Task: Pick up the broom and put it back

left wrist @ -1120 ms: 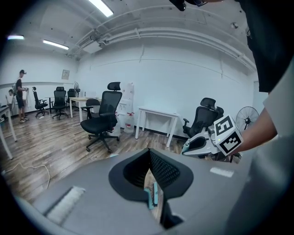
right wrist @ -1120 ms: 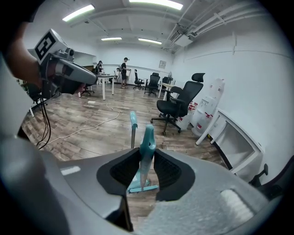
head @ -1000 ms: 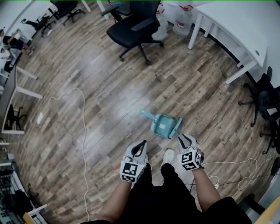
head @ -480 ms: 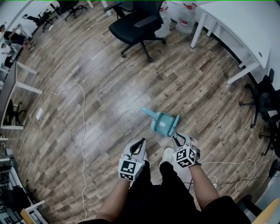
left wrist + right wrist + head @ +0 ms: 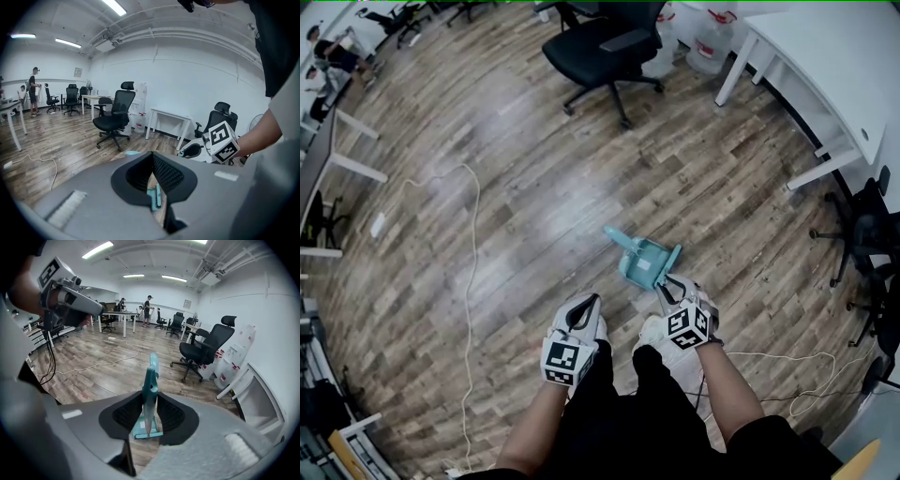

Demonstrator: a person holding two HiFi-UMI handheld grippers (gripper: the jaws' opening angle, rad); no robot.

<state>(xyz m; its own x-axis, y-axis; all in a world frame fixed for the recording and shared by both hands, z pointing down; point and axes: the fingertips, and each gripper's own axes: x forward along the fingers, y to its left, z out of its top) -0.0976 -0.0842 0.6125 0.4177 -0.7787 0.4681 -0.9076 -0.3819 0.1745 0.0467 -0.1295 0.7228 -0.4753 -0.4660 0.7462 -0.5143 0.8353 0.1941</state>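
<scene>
A small teal broom and dustpan set (image 5: 642,264) lies on the wood floor in front of my feet. Its slim teal handle (image 5: 150,380) stands between the pads of my right gripper (image 5: 149,406). The jaws are parted around it and I see no squeeze. In the head view the right gripper (image 5: 673,284) is at the set's near right edge, fingertips apart. My left gripper (image 5: 592,300) hovers lower left of the set, fingertips together and empty. In the left gripper view a strip of teal (image 5: 153,199) shows below the meeting tips of the left gripper (image 5: 153,161).
A black office chair (image 5: 605,47) stands farther out, with a white desk (image 5: 825,66) and water jugs (image 5: 717,37) at the upper right. A white cable (image 5: 473,244) runs along the floor at left, and another cable (image 5: 787,361) at right. A dark chair (image 5: 867,225) is at the right edge.
My right gripper has moved up and left to the teal set, and the handle now stands between its jaws. The left gripper has hardly moved.
</scene>
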